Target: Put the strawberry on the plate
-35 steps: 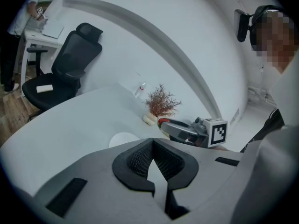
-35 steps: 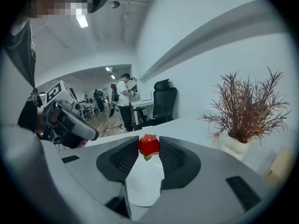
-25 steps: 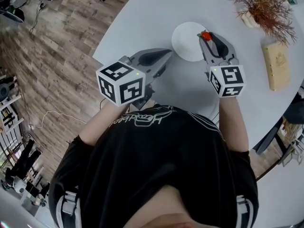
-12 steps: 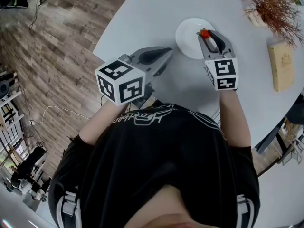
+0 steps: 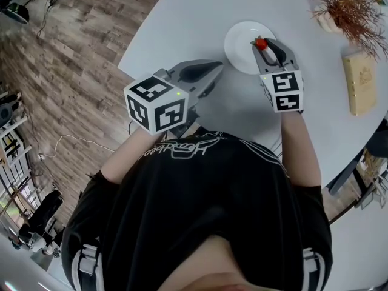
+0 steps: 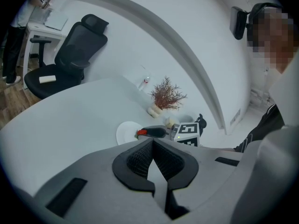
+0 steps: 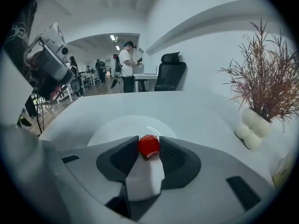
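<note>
Red strawberry (image 5: 261, 43) sits pinched in your right gripper (image 7: 149, 148). Plate (image 7: 117, 127) lies directly below and ahead of the jaws.

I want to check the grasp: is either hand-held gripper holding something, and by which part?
The right hand-held gripper holds the small red strawberry by its sides, between the jaw tips. The left hand-held gripper is shut on nothing.

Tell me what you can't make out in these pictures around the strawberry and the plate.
- Head view: whether the red strawberry in the right gripper touches the round white plate; from above, height can't be judged.
- Right gripper view: the strawberry's underside, hidden by the jaws clamping it.
- Head view: markings on the tan rectangular block, too small.
- Head view: the dried reddish plant, cut off by the picture's edge.
</note>
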Demonstrator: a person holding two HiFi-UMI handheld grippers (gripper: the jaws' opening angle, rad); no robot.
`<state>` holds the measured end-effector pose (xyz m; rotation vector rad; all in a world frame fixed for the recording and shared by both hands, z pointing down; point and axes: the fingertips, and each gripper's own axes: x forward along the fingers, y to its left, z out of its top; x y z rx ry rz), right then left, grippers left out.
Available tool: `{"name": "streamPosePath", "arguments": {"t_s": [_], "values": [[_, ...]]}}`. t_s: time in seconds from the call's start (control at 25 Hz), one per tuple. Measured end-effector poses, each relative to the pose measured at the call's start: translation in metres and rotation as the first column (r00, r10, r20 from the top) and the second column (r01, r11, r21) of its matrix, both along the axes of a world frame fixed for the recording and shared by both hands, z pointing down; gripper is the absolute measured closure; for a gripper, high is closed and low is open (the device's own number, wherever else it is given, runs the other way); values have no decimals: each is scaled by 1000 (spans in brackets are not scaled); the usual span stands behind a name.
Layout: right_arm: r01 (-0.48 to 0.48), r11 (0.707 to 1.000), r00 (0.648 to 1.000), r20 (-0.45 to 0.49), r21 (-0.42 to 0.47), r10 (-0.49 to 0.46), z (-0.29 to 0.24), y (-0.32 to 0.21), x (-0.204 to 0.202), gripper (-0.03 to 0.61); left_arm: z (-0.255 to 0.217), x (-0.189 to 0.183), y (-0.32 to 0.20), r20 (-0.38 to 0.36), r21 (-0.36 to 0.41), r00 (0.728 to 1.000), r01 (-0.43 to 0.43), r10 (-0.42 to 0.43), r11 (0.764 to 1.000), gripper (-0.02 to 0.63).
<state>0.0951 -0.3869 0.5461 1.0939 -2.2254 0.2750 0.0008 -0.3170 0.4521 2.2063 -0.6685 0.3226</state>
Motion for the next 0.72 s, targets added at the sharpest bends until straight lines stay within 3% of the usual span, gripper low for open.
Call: {"name": "streamPosePath", "arguments": {"t_s": [0.72], "values": [[51, 998, 999, -10, -40, -52, 4, 2, -5, 436, 1, -3, 4, -2, -2, 1000, -2, 2, 1000, 607]]}}
